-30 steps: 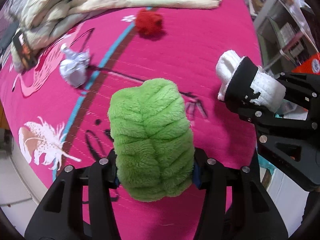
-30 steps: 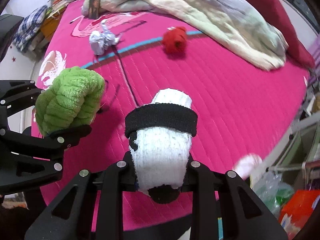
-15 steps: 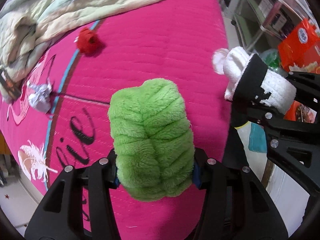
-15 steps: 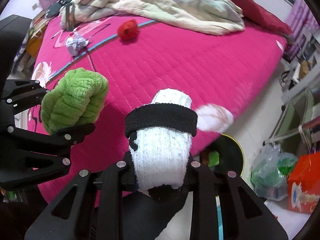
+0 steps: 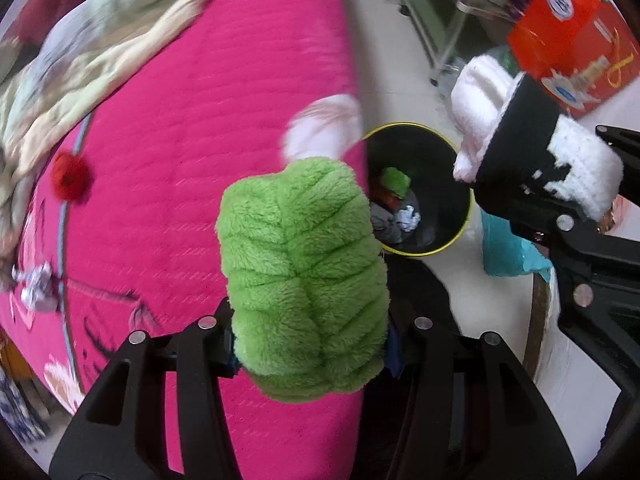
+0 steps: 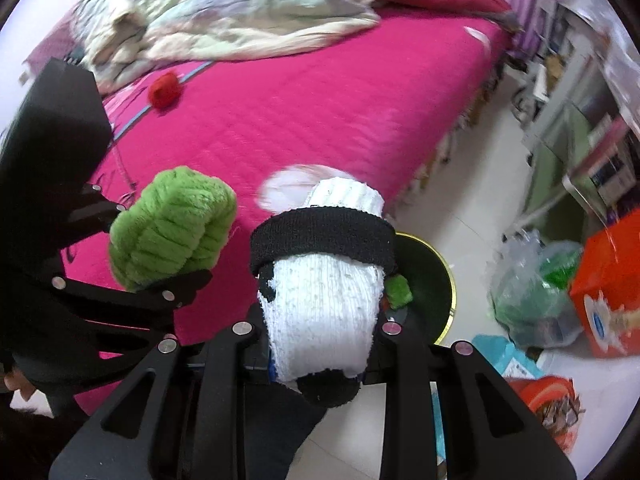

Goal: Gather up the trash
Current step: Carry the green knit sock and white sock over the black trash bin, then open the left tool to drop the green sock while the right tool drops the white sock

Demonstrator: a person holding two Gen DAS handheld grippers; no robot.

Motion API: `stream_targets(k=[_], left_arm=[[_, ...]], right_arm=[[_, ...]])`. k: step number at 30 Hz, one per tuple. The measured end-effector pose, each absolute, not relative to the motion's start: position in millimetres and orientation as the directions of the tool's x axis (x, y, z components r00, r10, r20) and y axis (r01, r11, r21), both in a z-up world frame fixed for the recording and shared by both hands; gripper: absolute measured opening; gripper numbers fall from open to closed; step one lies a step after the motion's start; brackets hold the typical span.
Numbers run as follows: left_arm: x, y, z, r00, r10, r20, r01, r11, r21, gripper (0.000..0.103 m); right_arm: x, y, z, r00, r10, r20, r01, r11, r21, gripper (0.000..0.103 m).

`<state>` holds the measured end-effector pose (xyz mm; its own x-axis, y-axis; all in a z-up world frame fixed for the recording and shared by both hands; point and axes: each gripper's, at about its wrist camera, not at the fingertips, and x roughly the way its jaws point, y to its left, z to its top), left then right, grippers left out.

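1. The left gripper (image 5: 308, 332) is clamped on a fluffy green sock roll (image 5: 304, 276), which bulges up and forward from between its black fingers and hides their tips.
2. The right gripper (image 6: 320, 332) is clamped the same way on a white sock roll (image 6: 320, 312) wrapped by a black band; the roll's dark end hangs below the jaws.
3. The two grippers are side by side at the edge of the bed, the left one over the pink bedspread (image 5: 192, 128) and the right one out over the pale floor.
4. A black trash bin (image 5: 460, 172) with a yellow rim stands on the floor just beside the bed, beyond both rolls. In it lie a green fluffy piece (image 5: 395, 179), something red and a crumpled white wad (image 5: 408, 216).
5. A blurred pale pink object (image 5: 324, 128) shows at the bed's edge next to the bin rim; what it is cannot be told.
6. Further back on the bedspread lie a red ball of fabric (image 6: 165, 89) and a crumpled silvery wad (image 5: 36, 284), well apart from each other.
7. A rumpled pale blanket (image 6: 224, 24) covers the far part of the bed.
8. On the floor past the bin are a clear plastic bag (image 6: 536, 292) and an orange box (image 5: 568, 36).
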<state>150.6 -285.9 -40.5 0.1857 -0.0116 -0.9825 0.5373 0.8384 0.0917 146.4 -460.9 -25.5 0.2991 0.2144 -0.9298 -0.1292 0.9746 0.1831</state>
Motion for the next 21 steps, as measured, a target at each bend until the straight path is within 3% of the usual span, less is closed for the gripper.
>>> stream_targets(k=[12,16,17,21], left_arm=[[178.1,-387.8,-87.8,0.086,-0.029,-0.996,0.647,0.761,0.034,0.051],[182.8,-402.6,-99.1,0.069,-0.009,-0.998,0.662,0.748,0.039,0.069],[183.1,-404.8,-99.2,0.082,-0.005,-0.997,0.671,0.740,0.052,0.079],[183.6,-404.9,-97.0,0.113,0.003,-0.994,0.682,0.727,0.080,0.083]], right_arm=[[135.4,-555.9,-52.9,0.295,0.151,-0.943,0.084,0.979,0.183,0.024],[135.1,-566.5,-62.7,0.279,0.145,-0.949,0.107,0.978,0.181,0.024],[136.0,-567.7,-65.1,0.275,0.146,-0.950,0.111,0.977,0.182,0.024],[143.1,-567.8,-71.7,0.266,0.151,-0.952,0.115,0.976,0.187,0.024]])
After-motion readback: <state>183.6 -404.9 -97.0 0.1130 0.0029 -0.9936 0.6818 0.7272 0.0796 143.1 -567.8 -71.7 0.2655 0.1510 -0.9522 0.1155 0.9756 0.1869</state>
